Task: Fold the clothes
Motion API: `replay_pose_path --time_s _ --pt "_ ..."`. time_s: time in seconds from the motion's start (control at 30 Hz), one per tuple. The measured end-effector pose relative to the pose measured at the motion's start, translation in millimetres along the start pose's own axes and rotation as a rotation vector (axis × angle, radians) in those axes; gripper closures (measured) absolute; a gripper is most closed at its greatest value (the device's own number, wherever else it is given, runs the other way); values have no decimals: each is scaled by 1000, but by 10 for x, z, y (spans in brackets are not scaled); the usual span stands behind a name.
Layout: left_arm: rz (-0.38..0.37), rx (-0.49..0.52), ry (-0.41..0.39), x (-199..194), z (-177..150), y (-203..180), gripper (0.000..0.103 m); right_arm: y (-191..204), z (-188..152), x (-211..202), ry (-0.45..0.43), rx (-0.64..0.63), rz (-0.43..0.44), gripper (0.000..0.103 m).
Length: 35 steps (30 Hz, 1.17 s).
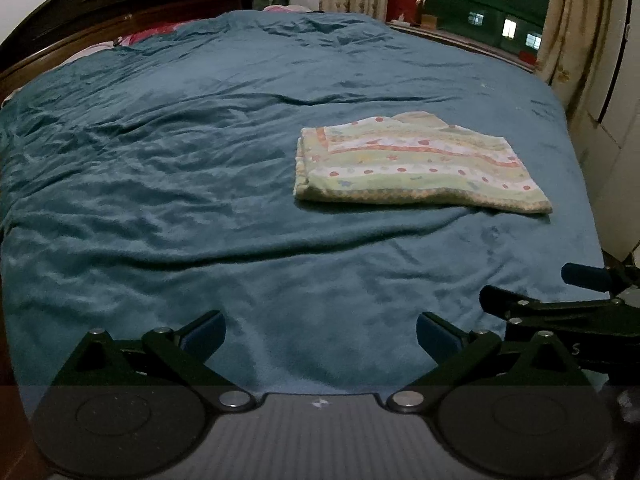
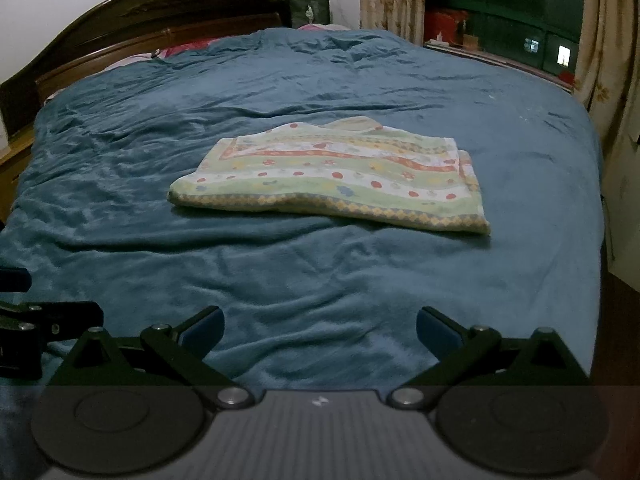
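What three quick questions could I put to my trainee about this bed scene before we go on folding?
1. True or false: the left gripper is shut on the patterned cloth.
2. What does the patterned cloth lie on? A) the wooden headboard B) the teal bedspread C) the window sill
3. Fill in: the right gripper has its jaws ____ and holds nothing.

Key
1. False: it is open, near the bed's front edge, apart from the cloth.
2. B
3. open
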<state>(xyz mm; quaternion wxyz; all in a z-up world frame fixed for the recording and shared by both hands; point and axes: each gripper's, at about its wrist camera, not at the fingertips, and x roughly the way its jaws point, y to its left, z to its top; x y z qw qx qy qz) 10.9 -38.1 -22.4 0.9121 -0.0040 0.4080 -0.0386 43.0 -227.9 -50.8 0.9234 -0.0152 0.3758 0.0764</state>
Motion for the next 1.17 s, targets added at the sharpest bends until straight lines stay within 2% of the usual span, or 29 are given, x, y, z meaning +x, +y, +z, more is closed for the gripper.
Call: replay_pose_path --time_s 1.17 --pt "-42 47 -36 91 233 -225 0 -155 172 -50 -50 70 -40 0"
